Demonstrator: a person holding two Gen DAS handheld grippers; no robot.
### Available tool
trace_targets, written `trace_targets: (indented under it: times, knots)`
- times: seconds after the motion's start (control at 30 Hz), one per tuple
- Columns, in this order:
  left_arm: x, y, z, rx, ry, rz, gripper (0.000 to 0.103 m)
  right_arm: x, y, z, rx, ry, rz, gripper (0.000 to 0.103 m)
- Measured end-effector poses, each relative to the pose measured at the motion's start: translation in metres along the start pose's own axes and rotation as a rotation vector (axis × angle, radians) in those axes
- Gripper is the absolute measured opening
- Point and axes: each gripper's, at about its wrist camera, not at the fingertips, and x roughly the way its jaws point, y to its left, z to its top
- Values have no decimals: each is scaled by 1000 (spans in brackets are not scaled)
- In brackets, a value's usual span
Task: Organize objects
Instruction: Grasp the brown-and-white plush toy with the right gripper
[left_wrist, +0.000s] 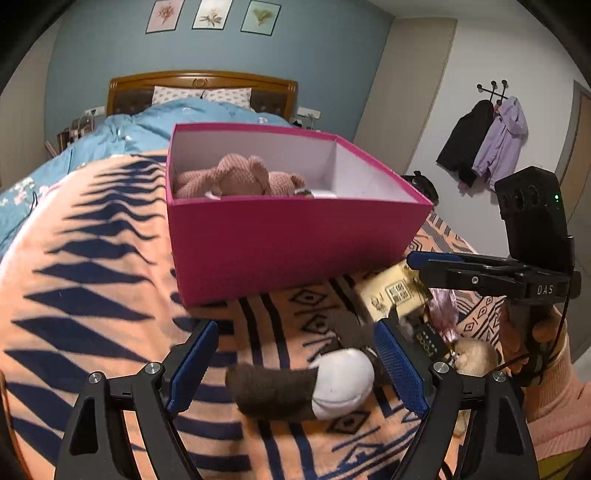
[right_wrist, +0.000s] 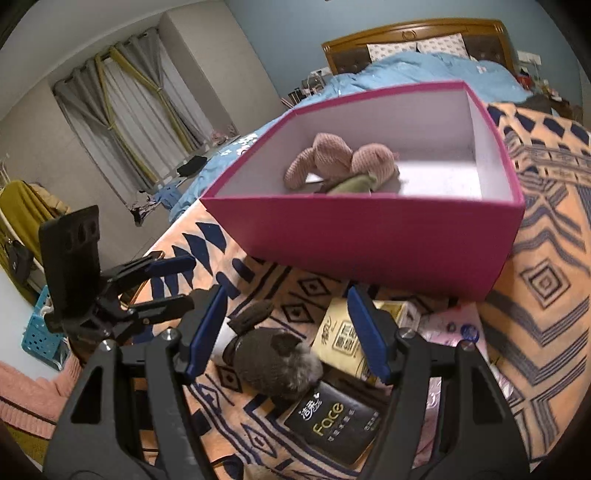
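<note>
An open pink box (left_wrist: 288, 243) (right_wrist: 369, 236) stands on the orange patterned blanket (left_wrist: 92, 277) and holds a pink knitted plush (left_wrist: 236, 177) (right_wrist: 332, 158). A brown and white plush toy (left_wrist: 303, 384) (right_wrist: 273, 354) lies in front of the box. My left gripper (left_wrist: 295, 365) is open, with its jaws to either side of the toy's limb, apart from it. My right gripper (right_wrist: 288, 332) is open above the toy's grey-brown body. A black "Face" tissue pack (right_wrist: 336, 421) and a beige tissue pack (right_wrist: 343, 343) (left_wrist: 391, 295) lie beside the toy.
A pink wrapped item (left_wrist: 443, 310) (right_wrist: 454, 325) and a small tan furry thing (left_wrist: 474, 356) lie at the right. The blue duvet (left_wrist: 147, 122) and headboard (left_wrist: 203, 85) are behind the box. Coats (left_wrist: 484, 144) hang on the wall.
</note>
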Motion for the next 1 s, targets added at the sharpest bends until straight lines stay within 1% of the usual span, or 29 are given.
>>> trace_targets:
  times: [0.1,0.3,0.4,0.57,0.73,0.8,0.87,0.93,1.0]
  knots:
    - [3,-2,-6,-13,11,-12,88,2,1,-7,5,3,3,69]
    - [7,-11,-10,12,30,-12,88,8,6,-20,-16,27,5,69]
    - [10,-14,-13,21,40,-9,88,14,12,-26,-37,41,-10,69]
    - [13,-16,-18,18,68,-22,88,24,20,-32,-64,70,9,69]
    - [7,-12,-29,5,78,-19,88,29,26,-40,-79,93,23,69]
    - [5,-10,-33,-2,83,-17,88,34,29,-44,-94,107,11,69]
    - [5,-10,-36,-1,92,-21,88,38,32,-48,-105,123,12,67]
    - [6,-10,-40,2,108,-17,88,41,32,-50,-98,125,22,60]
    - [6,-11,-42,4,113,-16,87,40,29,-49,-81,121,38,58]
